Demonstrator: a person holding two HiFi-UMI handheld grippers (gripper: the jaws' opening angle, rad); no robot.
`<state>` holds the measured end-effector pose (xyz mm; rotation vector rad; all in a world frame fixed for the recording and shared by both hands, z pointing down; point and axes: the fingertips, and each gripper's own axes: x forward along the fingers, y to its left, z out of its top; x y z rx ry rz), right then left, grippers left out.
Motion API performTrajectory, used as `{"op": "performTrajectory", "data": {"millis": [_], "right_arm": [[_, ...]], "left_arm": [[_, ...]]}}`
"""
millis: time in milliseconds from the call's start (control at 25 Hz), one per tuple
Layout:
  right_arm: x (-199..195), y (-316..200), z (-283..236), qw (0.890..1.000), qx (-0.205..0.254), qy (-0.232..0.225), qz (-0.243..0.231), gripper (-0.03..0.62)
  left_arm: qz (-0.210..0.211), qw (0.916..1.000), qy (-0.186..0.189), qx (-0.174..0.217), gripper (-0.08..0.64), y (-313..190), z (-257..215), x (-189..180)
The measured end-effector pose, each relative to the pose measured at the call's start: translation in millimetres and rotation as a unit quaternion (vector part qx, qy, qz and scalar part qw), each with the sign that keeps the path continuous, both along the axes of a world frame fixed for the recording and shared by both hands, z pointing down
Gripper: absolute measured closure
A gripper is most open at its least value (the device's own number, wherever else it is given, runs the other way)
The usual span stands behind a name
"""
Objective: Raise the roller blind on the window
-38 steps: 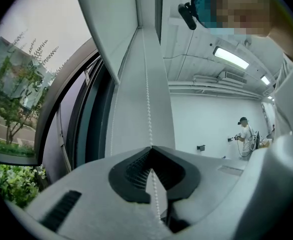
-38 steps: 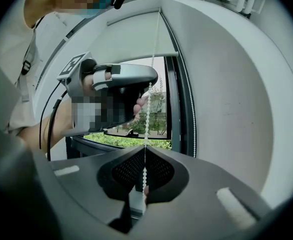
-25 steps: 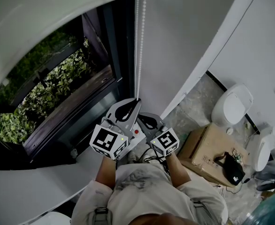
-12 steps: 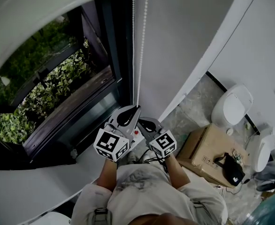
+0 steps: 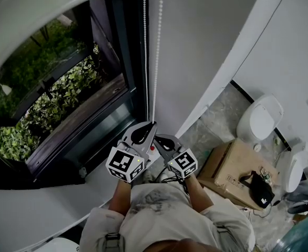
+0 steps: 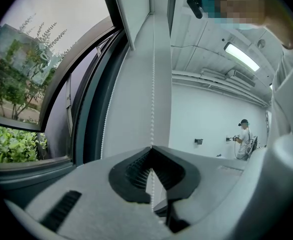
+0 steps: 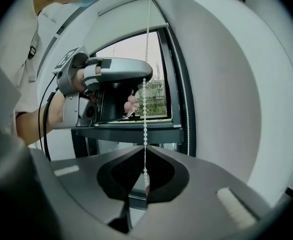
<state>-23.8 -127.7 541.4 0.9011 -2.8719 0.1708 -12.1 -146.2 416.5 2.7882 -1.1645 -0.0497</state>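
The window (image 5: 64, 93) fills the space ahead and to the left of both grippers, with greenery outside; the roller blind (image 5: 28, 20) hangs high above them, covering only the window's upper part; a white wall (image 5: 206, 46) rises to their right; the left gripper (image 5: 153, 125) has its jaws closed on one strand of the bead chain (image 5: 155, 51), which runs straight up from it; the right gripper (image 5: 156, 137), just below, is clamped on the same strand; the second strand hangs free to their left.
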Motion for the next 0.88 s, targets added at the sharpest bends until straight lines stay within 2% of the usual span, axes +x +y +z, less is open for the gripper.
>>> {"op": "performTrajectory", "data": {"millis": [120,400,560,880], "right_arm": [[4.2,5.2,-3.6,1.0,0.016,-0.005,0.001,0.572],[20.5,10.9,-56.4,0.998,0.048,-0.039,0.019,0.535],[32.0,13.0,-96.3,0.992,0.093,-0.078,0.022,0.532],[36.9,17.9,-159.7,0.988,0.13,-0.086,0.006,0.522]], "left_arm": [[-0.001,1.0,-0.001,0.0,0.549,1.2,0.3,0.8],[-0.002,1.0,-0.002,0.004,0.549,3.9,-0.1,0.9],[-0.005,1.0,-0.005,0.005,0.549,4.1,0.3,0.1],[-0.011,0.9999,-0.006,0.007,0.549,3.1,0.6,-0.3]]}}
